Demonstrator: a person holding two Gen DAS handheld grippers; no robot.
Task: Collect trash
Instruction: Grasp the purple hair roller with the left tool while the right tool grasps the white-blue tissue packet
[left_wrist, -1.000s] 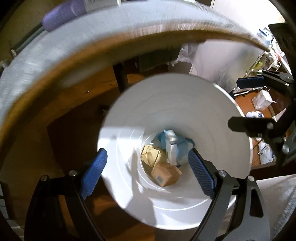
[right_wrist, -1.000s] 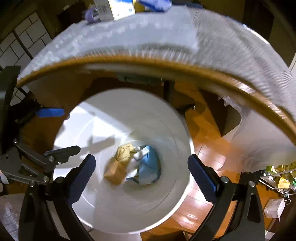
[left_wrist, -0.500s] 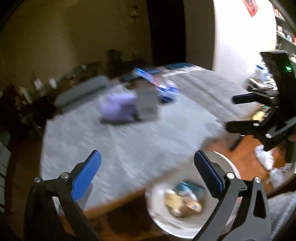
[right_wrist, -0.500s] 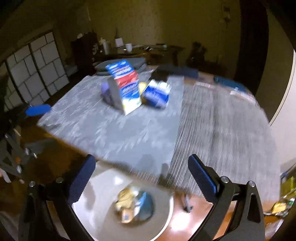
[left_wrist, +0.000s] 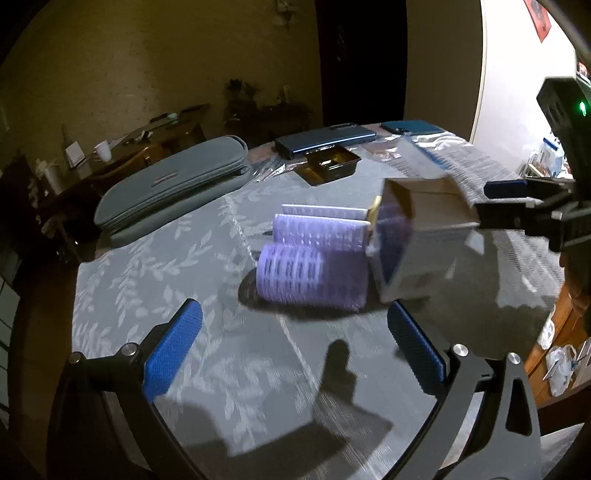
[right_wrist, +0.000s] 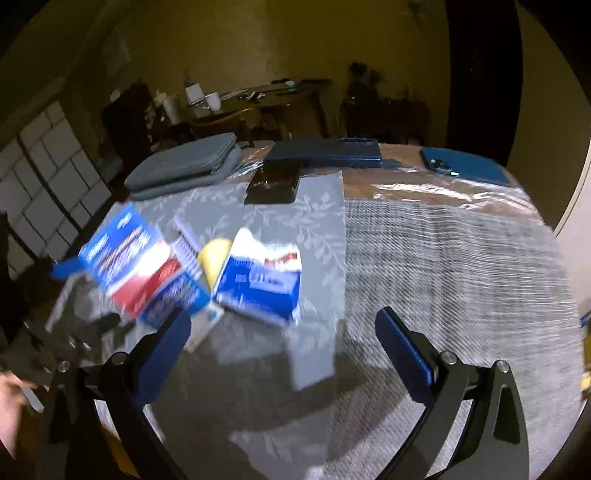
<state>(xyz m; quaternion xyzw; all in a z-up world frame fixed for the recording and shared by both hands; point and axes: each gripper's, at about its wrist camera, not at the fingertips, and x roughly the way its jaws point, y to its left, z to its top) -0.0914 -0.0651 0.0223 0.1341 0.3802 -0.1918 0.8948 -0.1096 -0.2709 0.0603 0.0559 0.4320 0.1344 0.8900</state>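
My left gripper (left_wrist: 295, 343) is open and empty above the grey leaf-patterned tablecloth (left_wrist: 184, 280), just short of two purple hair rollers (left_wrist: 314, 277). An open cardboard box (left_wrist: 417, 236) stands to their right. My right gripper (right_wrist: 284, 343) is open and empty. Ahead of it lie a blue, red and white carton (right_wrist: 136, 266), a crumpled blue and white pack (right_wrist: 262, 284) and a yellow object (right_wrist: 214, 258) between them. The right gripper also shows at the right edge of the left wrist view (left_wrist: 517, 206).
A grey zip case (left_wrist: 173, 184), a brown plastic tray (left_wrist: 328, 168) and two dark blue flat cases (left_wrist: 325, 142) lie at the table's far side. A woven grey mat (right_wrist: 454, 266) covers the table's right half. Trash bags (left_wrist: 561, 365) lie on the floor at right.
Both grippers have swung up from over the white bin with trash in it to above the table. The bin is out of view. Both stay open and empty.
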